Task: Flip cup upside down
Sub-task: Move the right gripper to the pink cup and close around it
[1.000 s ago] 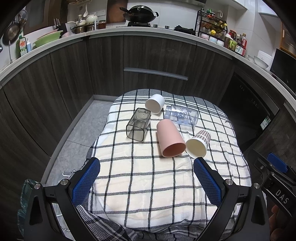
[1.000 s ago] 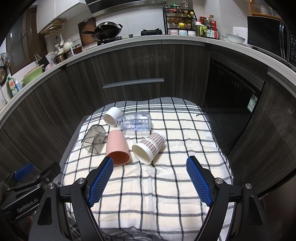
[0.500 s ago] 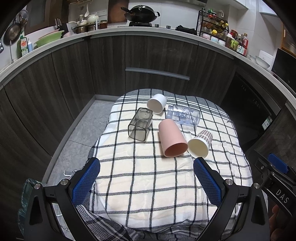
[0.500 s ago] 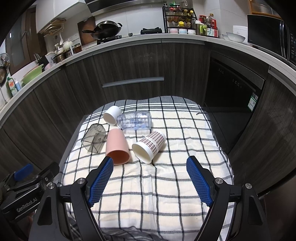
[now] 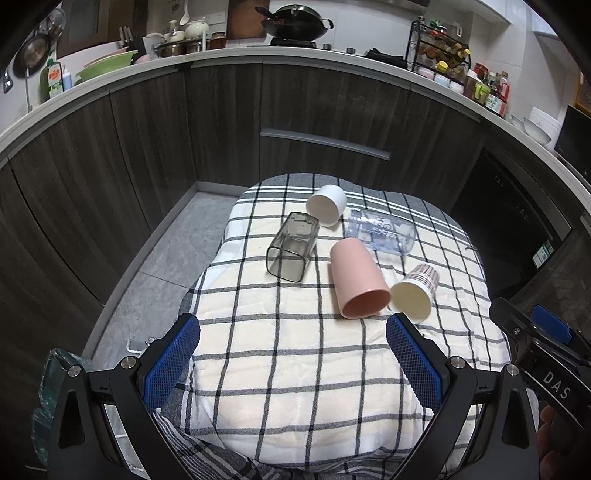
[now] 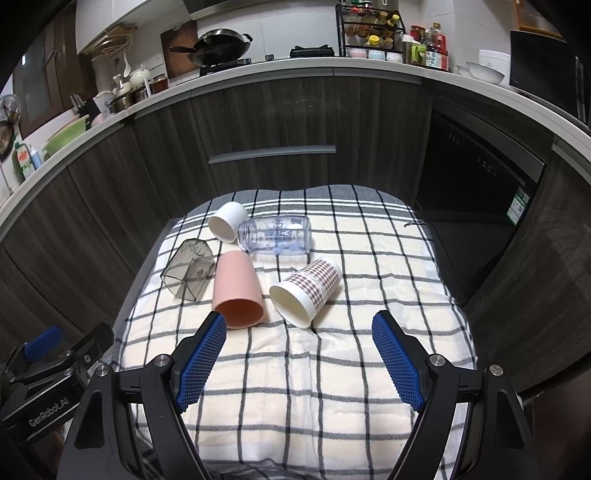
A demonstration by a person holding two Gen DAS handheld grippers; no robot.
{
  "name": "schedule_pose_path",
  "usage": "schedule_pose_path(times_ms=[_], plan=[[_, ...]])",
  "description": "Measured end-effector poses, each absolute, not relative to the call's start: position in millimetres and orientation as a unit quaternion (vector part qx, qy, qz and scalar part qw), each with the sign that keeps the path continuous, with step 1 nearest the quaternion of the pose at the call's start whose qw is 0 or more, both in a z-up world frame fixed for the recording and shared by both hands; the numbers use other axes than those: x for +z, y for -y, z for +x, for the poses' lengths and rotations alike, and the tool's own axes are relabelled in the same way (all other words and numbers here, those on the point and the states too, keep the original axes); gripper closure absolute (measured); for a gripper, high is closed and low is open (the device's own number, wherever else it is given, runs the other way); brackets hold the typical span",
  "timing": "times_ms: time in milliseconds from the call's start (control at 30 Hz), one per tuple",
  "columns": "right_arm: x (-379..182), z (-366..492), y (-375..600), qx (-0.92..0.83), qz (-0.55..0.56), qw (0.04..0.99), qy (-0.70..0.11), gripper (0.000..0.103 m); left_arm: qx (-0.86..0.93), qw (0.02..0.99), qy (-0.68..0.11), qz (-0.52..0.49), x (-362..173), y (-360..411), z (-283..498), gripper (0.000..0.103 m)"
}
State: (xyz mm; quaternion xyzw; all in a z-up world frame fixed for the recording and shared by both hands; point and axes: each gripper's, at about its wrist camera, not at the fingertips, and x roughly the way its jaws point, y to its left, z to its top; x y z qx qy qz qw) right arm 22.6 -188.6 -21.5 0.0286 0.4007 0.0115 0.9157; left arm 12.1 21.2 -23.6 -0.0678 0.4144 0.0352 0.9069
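Note:
Several cups lie on their sides on a checked cloth (image 5: 295, 354): a pink cup (image 5: 356, 280) (image 6: 236, 288), a checked paper cup (image 5: 415, 291) (image 6: 308, 291), a white cup (image 5: 327, 205) (image 6: 227, 221), a smoky square tumbler (image 5: 293, 249) (image 6: 190, 267) and a clear bottle (image 5: 380, 230) (image 6: 275, 234). My left gripper (image 5: 291, 338) is open and empty, above the cloth's near part, short of the cups. My right gripper (image 6: 299, 336) is open and empty, just short of the paper cup.
The cloth covers a small table (image 6: 436, 258) in front of dark kitchen cabinets (image 5: 314, 110). A dark oven front (image 6: 480, 192) stands to the right. Grey floor (image 5: 162, 258) lies left of the table. The counter above holds a wok (image 5: 295, 16) and jars.
Both grippers have moved slightly forward toward the cups and stay open. The cups have not moved.

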Motion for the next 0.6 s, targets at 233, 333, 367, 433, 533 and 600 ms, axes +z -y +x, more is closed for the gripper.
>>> schedule_pose_path(times_ms=[233, 333, 367, 433, 533, 600], plan=[[-39, 60, 170, 0.031, 0.017, 0.906, -0.422, 0.022, 0.049, 0.909, -0.408, -0.066, -35, -35, 32, 0.000], [-48, 80, 164, 0.035, 0.016, 0.899, -0.436, 0.022, 0.052, 0.910, -0.407, -0.060, -42, -39, 44, 0.000], [-52, 87, 162, 0.036, 0.016, 0.897, -0.441, 0.022, 0.050, 0.909, -0.410, -0.061, -45, -41, 49, 0.000], [-59, 99, 157, 0.039, 0.011, 0.892, -0.451, 0.022, 0.048, 0.908, -0.411, -0.061, -50, -44, 57, 0.000], [-70, 116, 147, 0.046, 0.000, 0.885, -0.464, 0.022, 0.041, 0.907, -0.416, -0.056, -58, -47, 70, 0.000], [-76, 128, 141, 0.052, -0.007, 0.880, -0.472, 0.022, 0.039, 0.906, -0.419, -0.056, -63, -50, 77, 0.000]])
